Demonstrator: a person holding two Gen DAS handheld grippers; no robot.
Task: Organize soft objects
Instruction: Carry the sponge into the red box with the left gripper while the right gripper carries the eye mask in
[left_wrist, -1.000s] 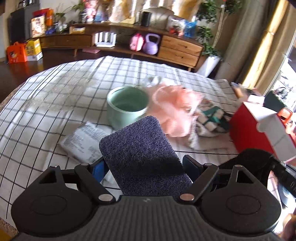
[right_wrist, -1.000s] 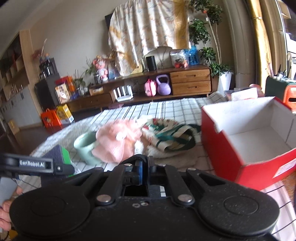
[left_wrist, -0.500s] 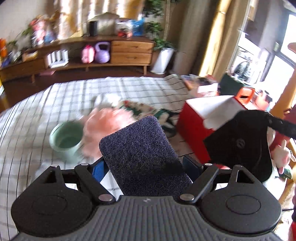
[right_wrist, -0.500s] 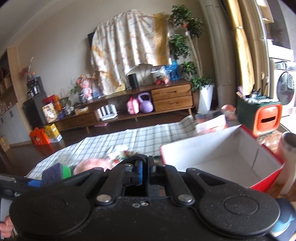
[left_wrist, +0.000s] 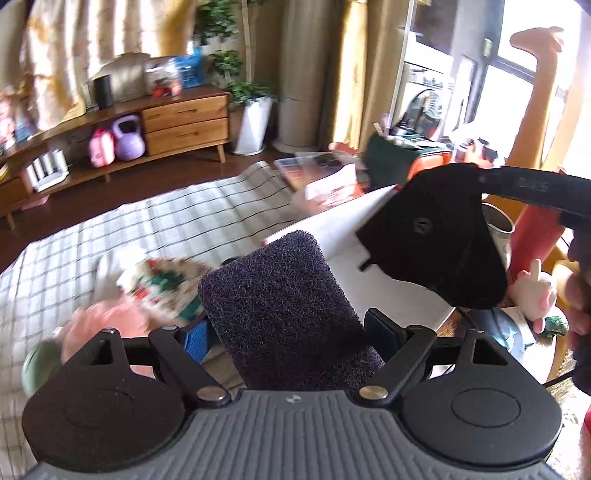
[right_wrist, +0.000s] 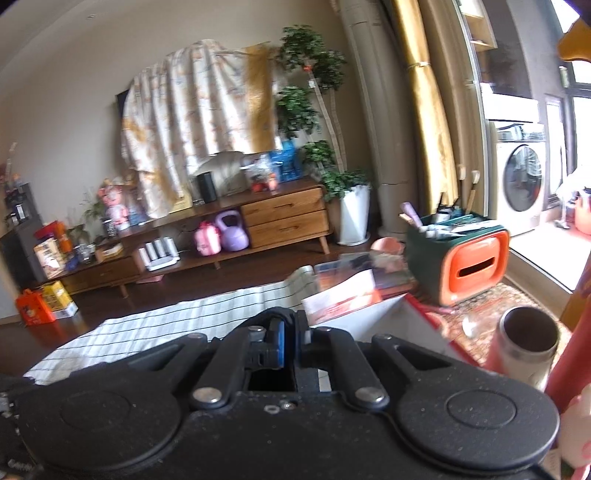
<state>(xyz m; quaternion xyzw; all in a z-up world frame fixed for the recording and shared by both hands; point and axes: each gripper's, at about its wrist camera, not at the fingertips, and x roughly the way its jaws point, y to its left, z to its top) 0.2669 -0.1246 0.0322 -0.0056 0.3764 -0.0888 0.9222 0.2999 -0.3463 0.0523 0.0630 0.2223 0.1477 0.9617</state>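
Observation:
My left gripper (left_wrist: 291, 332) is shut on a dark purple scouring sponge (left_wrist: 280, 302) and holds it up above the table, just left of the red box with a white inside (left_wrist: 343, 236). A pink fluffy item (left_wrist: 107, 321) and a patterned cloth (left_wrist: 162, 284) lie on the checked tablecloth (left_wrist: 147, 229) at the lower left, blurred. My right gripper (right_wrist: 290, 343) is shut with nothing between its fingers; it also shows in the left wrist view (left_wrist: 436, 243) over the box. The box corner (right_wrist: 384, 314) shows in the right wrist view.
A green cup (left_wrist: 37, 365) sits at the far left edge. A metal tumbler (right_wrist: 524, 343) and a green-and-orange bin (right_wrist: 461, 262) stand right of the box. A wooden sideboard (right_wrist: 258, 218) lines the far wall.
Both grippers have swung right, toward the red box. The sponge stays gripped in the left gripper. The cup and pink item have slid to the left edge of the left wrist view.

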